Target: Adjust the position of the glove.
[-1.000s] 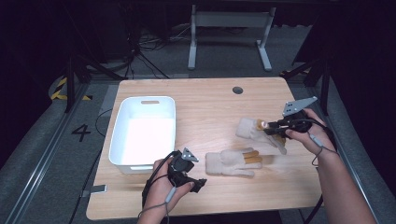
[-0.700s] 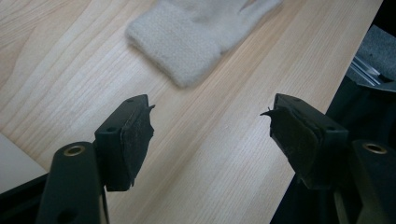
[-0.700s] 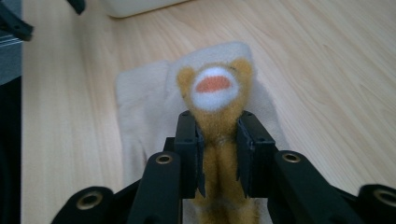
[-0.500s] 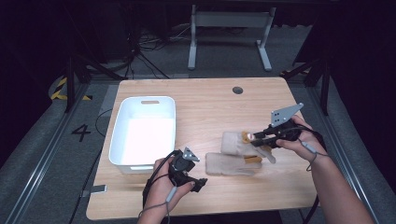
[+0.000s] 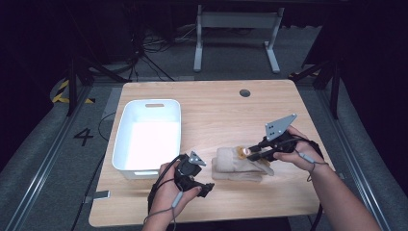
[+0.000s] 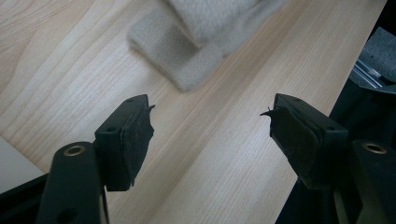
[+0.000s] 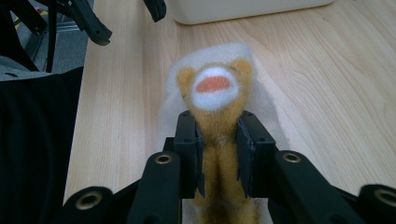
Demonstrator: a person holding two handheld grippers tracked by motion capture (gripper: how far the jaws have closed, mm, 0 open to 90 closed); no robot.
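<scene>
Right gripper (image 7: 218, 144) clamped on a fuzzy mustard-yellow plush toy (image 7: 215, 100), white muzzle and orange mouth facing away from the camera, small rounded ears at the top. Held just above a folded beige cloth (image 5: 235, 166) on the wooden table (image 5: 216, 110), right of the white bin (image 5: 149, 134). Left gripper (image 6: 212, 133) with jaws wide apart, empty, low over bare wood near the cloth's front corner, right of the bin's near end.
</scene>
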